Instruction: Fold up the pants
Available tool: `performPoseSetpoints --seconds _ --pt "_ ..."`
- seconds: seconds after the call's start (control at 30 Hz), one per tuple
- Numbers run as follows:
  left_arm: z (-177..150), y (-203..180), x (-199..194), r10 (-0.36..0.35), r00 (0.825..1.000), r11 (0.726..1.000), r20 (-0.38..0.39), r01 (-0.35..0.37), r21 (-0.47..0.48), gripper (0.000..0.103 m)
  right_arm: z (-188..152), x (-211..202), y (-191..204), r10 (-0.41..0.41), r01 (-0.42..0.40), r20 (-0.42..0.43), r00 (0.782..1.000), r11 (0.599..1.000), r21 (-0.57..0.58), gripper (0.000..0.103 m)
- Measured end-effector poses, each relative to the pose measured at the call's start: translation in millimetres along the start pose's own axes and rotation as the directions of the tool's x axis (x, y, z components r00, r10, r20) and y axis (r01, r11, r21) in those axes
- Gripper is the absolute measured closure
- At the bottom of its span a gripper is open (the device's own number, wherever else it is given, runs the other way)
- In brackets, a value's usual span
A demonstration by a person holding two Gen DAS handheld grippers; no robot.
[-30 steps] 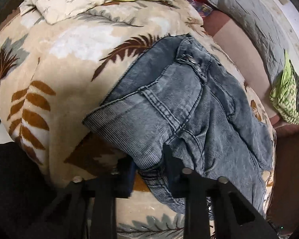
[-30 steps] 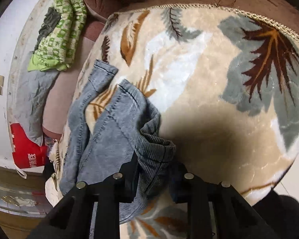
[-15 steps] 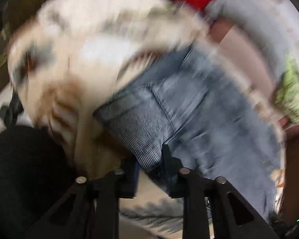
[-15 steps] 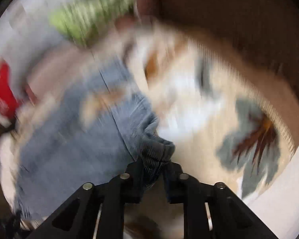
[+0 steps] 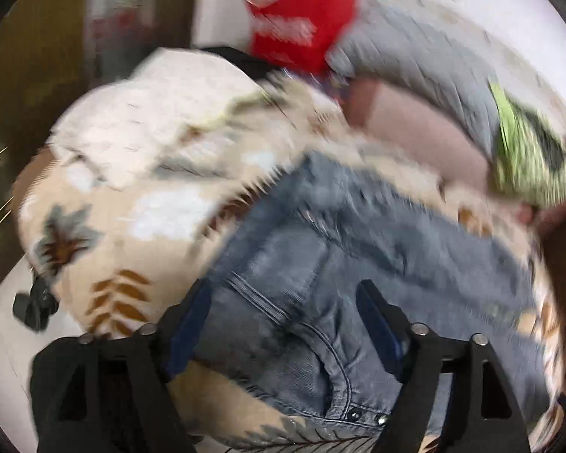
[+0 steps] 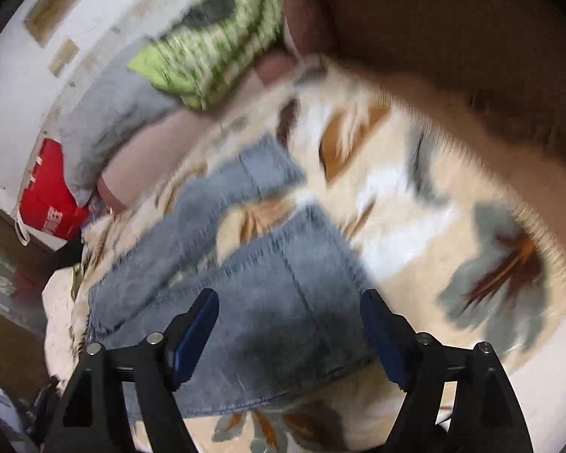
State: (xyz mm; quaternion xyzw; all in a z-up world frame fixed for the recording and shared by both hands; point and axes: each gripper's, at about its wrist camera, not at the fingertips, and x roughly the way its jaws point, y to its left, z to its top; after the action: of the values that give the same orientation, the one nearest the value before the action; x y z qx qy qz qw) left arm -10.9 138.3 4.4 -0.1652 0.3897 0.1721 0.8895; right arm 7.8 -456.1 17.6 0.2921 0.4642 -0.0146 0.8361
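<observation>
Opening both claws: left claw (image 5: 283, 324) and right claw (image 6: 288, 330) spread wide, pads clear of cloth. One pair of pants (image 5: 358, 264), grey-blue ribbed denim with two rivets at the pocket, lies beneath me on one plush leaf-print blanket (image 5: 139, 234). Views blurred. One red bag (image 5: 302, 26) behind.

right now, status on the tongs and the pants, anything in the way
Left tongs and right tongs opening, nothing pinched. Jeans lie loose on the leaf-print blanket. Nothing on the jeans; frames blurred.
</observation>
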Motion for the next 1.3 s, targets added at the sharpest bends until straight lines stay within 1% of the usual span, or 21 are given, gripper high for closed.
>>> performPoseSetpoints --seconds 0.03,0.07,0.1,0.17,0.23,0.3,0.37,0.4,0.53,0.63,0.7,0.77,0.83,0.9,0.93,0.97,1.0,1.07,1.1,1.2,1.3 --pt "-5 -4 23 0.013 0.997 0.999 -0.078 -0.01 0.035 0.023 -4 17 -10 -0.02 0.022 -0.064 0.998 0.999 0.036 0.023" --pt "-13 -5 52 0.011 0.977 0.997 -0.211 0.006 0.079 0.023 -8 35 -24 -0.044 0.058 -0.142 0.989 0.994 0.091 0.025" --pt "-20 -5 71 0.039 0.953 0.994 -0.301 -0.005 0.113 0.022 -10 37 -30 -0.014 0.029 -0.132 0.991 0.993 0.117 0.025" --pt "-13 -6 55 0.044 0.976 0.989 -0.213 -0.011 0.15 0.02 -3 28 -23 -0.016 0.029 -0.126 0.992 0.994 0.102 0.025" --pt "6 -6 43 -0.007 0.982 0.994 -0.188 0.028 0.108 0.02 15 12 -10 0.024 -0.018 -0.069 0.997 0.996 0.082 0.025" --pt "36 -6 30 -0.091 0.99 0.993 -0.107 0.098 0.061 0.02 36 9 0 0.051 -0.048 -0.038 0.998 0.996 0.072 0.025" --pt "57 -8 33 -0.101 0.992 0.993 -0.071 0.105 0.053 0.02 62 17 8 0.085 -0.084 -0.018 0.996 0.994 0.075 0.025" --pt "74 -6 41 -0.109 0.992 0.993 -0.069 0.112 0.039 0.02 77 29 11 0.077 -0.076 -0.019 0.997 0.995 0.071 0.025" --pt "101 3 86 -0.146 0.98 0.989 -0.139 0.139 -0.06 0.02 123 81 19 -0.004 0.005 -0.048 0.999 0.999 0.037 0.025" --pt "111 4 125 -0.125 0.973 0.99 -0.193 0.111 -0.082 0.021 145 114 18 -0.025 0.027 -0.073 0.997 0.999 0.037 0.025" --pt "106 1 145 -0.159 0.953 0.986 -0.259 0.14 -0.089 0.033 153 135 20 -0.033 0.036 -0.101 0.994 0.999 0.031 0.025" --pt "103 -3 164 -0.167 0.929 0.985 -0.329 0.147 -0.086 0.054 150 146 17 -0.043 0.046 -0.131 0.99 0.999 0.017 0.025" --pt "99 -3 171 -0.156 0.926 0.987 -0.344 0.131 -0.096 0.057 148 161 15 -0.071 0.071 -0.161 0.984 0.997 -0.003 0.025" --pt "99 -6 170 -0.132 0.934 0.991 -0.333 0.116 -0.069 0.068 146 170 13 -0.084 0.086 -0.167 0.982 0.996 0.004 0.027" --pt "99 -7 170 -0.125 0.935 0.992 -0.333 0.113 -0.053 0.074 145 170 17 -0.099 0.096 -0.166 0.981 0.995 -0.024 0.033" --pt "98 -10 170 -0.122 0.934 0.993 -0.335 0.115 -0.038 0.077 145 171 23 -0.127 0.117 -0.173 0.977 0.991 -0.07 0.064" --pt "99 -11 171 -0.114 0.935 0.993 -0.335 0.112 -0.026 0.078 146 171 27 -0.176 0.158 -0.18 0.968 0.981 -0.11 0.078" --pt "102 -16 165 -0.085 0.945 0.996 -0.315 0.092 0.007 0.086 148 167 30 -0.19 0.168 -0.178 0.966 0.977 -0.132 0.085" --pt "104 -21 158 -0.063 0.955 0.997 -0.29 0.076 0.034 0.088 149 161 33 -0.204 0.181 -0.157 0.966 0.972 -0.15 0.086" --pt "115 -29 139 -0.033 0.976 0.996 -0.216 0.051 0.078 0.088 151 136 46 -0.227 0.207 -0.084 0.97 0.958 -0.196 0.086" --pt "120 -26 137 -0.032 0.98 0.995 -0.197 0.051 0.091 0.088 142 120 54 -0.268 0.252 -0.031 0.963 0.935 -0.25 0.086"
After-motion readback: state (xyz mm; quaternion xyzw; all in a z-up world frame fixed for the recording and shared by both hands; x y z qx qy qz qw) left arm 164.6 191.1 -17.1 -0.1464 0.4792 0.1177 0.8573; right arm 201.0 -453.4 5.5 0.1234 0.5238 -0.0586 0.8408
